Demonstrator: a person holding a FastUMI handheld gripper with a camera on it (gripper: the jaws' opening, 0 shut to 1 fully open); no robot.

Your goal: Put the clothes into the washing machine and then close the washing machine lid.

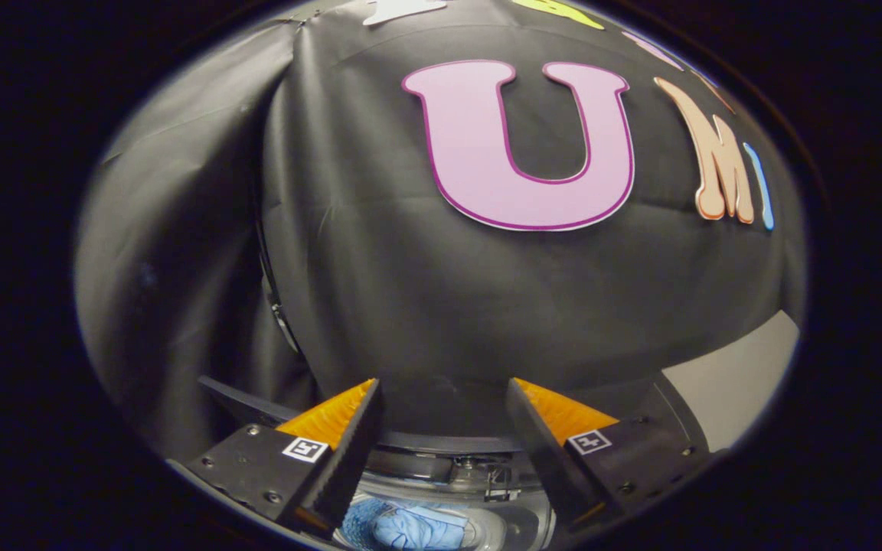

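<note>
Below, between the spread fingertips of the gripper, pale blue clothes lie inside the drum of the washing machine, whose lid stands open. Its jaws are released wide apart, grasping nothing, and black booth cloth hangs on the far side.

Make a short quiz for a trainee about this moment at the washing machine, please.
1. True or false: the tongs are shut on the blue clothes.
2. Where do the blue clothes lie? A) on the booth wall B) inside the washing machine, below the tongs C) on the floor
3. Fill in: the fingers of the tongs stand ____, with nothing between them.

Key: 1 false; 2 B; 3 apart (open).
</note>
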